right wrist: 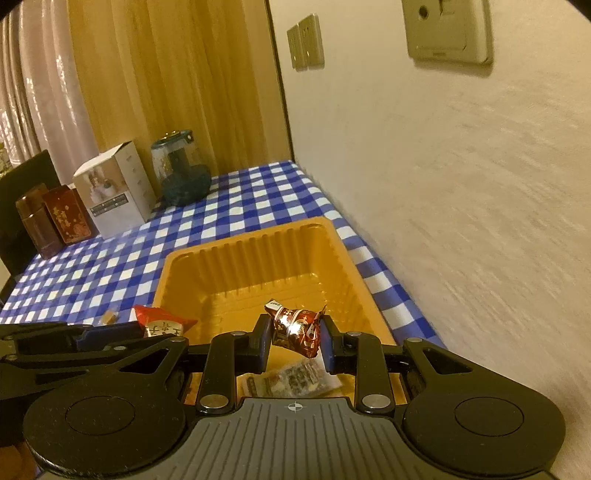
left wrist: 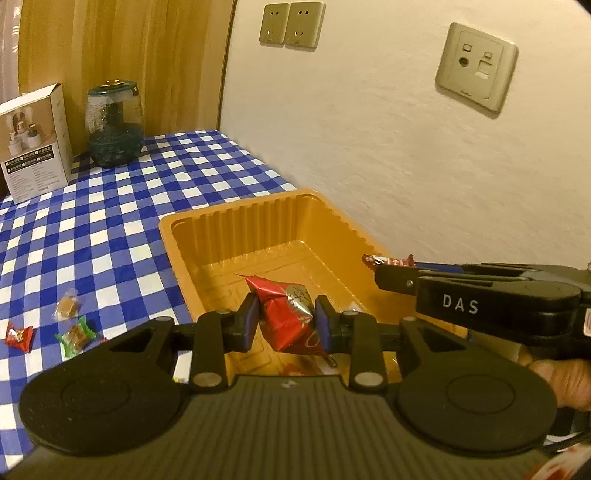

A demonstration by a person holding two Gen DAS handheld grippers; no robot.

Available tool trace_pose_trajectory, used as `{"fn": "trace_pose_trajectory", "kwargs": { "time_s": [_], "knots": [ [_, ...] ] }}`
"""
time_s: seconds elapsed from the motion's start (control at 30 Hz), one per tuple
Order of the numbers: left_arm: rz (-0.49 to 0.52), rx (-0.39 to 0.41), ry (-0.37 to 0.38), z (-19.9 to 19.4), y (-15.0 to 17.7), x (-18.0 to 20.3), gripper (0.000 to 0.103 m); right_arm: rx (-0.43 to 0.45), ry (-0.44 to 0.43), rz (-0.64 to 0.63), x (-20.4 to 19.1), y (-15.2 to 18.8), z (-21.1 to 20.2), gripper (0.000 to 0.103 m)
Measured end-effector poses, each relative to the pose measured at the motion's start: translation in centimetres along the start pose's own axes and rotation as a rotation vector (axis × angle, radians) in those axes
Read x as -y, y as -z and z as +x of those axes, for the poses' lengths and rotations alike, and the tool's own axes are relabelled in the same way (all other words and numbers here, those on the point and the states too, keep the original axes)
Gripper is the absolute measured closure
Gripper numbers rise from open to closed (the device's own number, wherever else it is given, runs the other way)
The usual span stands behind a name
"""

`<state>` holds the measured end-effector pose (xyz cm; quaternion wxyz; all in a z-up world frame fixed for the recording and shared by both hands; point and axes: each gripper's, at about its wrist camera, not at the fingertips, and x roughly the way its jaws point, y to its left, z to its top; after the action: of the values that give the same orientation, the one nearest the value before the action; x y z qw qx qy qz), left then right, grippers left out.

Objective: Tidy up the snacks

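Warm, yellowish indoor light of moderate brightness fills both wrist views. Fisheye distortion bows the wood panel [left wrist: 122,62] and the checked tablecloth [left wrist: 122,206], and the corners fall to black vignette. The wall [right wrist: 461,206] in the right wrist view is streaked by motion blur, as is the wall plate [right wrist: 448,29]. Soft shadows lie below the socket plates [left wrist: 291,24]. Small glints mark the red foil wrapper [left wrist: 284,314] and the glossy orange tray [left wrist: 236,225]. The glass jar [left wrist: 112,122] appears slightly soft.
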<state>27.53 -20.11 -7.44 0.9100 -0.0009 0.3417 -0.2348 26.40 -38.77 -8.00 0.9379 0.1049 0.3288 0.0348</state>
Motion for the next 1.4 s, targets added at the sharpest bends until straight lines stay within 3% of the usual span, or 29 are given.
{"fn": "trace_pose_trajectory", "kwargs": {
  "time_s": [0.17,0.2,0.23,0.27,0.73,1.13,1.17,1.2,1.27,1.4],
  "knots": [
    [-0.001,-0.013,-0.002,1.5,-0.3,-0.4,0.074,-0.012,0.001,0.015,0.5,-0.5,1.2,0.075],
    [-0.003,-0.014,0.000,1.7,-0.3,-0.5,0.071,-0.013,0.001,0.020,0.6,-0.5,1.3,0.075],
    [-0.003,-0.019,0.000,2.0,-0.3,-0.6,0.061,-0.014,0.002,0.023,0.7,-0.6,1.3,0.075],
    [-0.003,-0.022,-0.005,2.0,-0.3,-0.6,0.057,-0.015,0.002,0.029,0.8,-0.6,1.3,0.075],
    [-0.035,0.007,-0.055,-0.3,0.3,-2.3,0.056,-0.017,-0.013,0.042,0.0,-0.7,0.9,0.075],
    [-0.034,-0.002,-0.054,-0.4,0.6,-2.4,0.056,0.001,-0.050,0.044,-0.6,-1.1,1.6,0.075],
    [-0.035,-0.003,-0.053,-0.4,0.6,-2.4,0.056,0.007,-0.061,0.052,-0.5,-1.2,1.6,0.068],
    [-0.035,-0.004,-0.054,-0.4,0.6,-2.4,0.056,0.014,-0.068,0.065,-0.4,-1.2,1.6,0.050],
    [-0.031,-0.004,-0.056,-0.5,0.7,-2.5,0.056,0.029,-0.079,0.086,-0.3,-1.2,1.5,0.031],
    [-0.035,-0.006,-0.062,-0.8,0.9,-2.7,0.056,0.029,-0.065,0.092,-0.2,-1.2,1.2,0.031]
  ]
}}
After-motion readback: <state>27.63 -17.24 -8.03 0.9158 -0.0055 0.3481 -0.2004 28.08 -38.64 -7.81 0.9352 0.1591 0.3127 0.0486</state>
